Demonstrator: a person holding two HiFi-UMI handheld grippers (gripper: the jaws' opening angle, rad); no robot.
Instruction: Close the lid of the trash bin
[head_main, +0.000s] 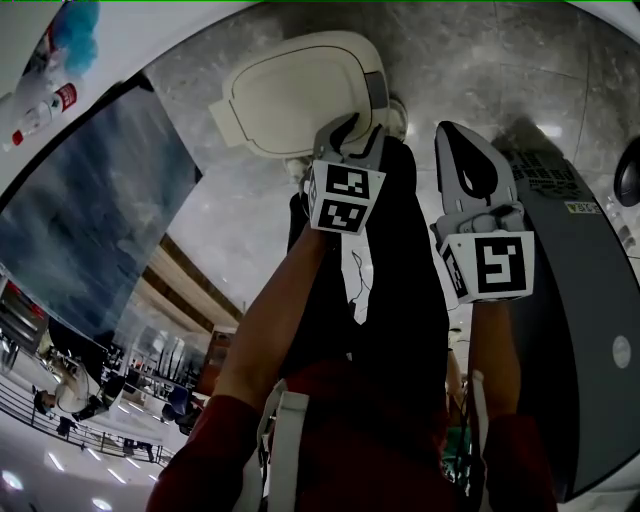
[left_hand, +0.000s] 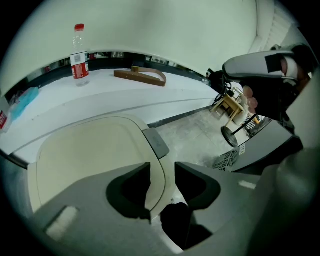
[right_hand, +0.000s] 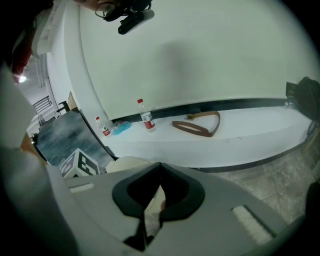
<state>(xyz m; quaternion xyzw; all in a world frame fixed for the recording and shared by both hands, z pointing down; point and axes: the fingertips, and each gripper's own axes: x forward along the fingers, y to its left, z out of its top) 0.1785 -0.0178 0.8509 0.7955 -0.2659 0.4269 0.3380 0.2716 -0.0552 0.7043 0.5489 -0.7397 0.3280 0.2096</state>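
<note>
The cream lid (head_main: 295, 90) of the trash bin lay flat on the marble floor side of the head view, a gray tab (head_main: 377, 92) at its edge, with the left gripper (head_main: 355, 135) reaching its rim and the right gripper (head_main: 458, 140) held beside it, clear of the bin. It looked like light, stiff moulded plastic, smooth and probably slippery, best taken at the rim away from its hinge or simply pressed from above. In the left gripper view, the left gripper (left_hand: 161, 167) stood with jaws spread, the lid (left_hand: 90, 160) rim passing between them just below the tab (left_hand: 156, 142) with neither pad seen pressing it. The lid covered the bin, so its contents could not be seen, nor whether the lid was fully seated. A red-labelled bottle (left_hand: 79, 55) stood on the white ledge, its fill unclear, near a brown strap (left_hand: 142, 76). In the right gripper view, the right gripper (right_hand: 160, 165) had its jaws pressed together on nothing. A sliver of lid (right_hand: 127, 162) showed beyond it, and two bottles (right_hand: 146, 116) stood above.
</note>
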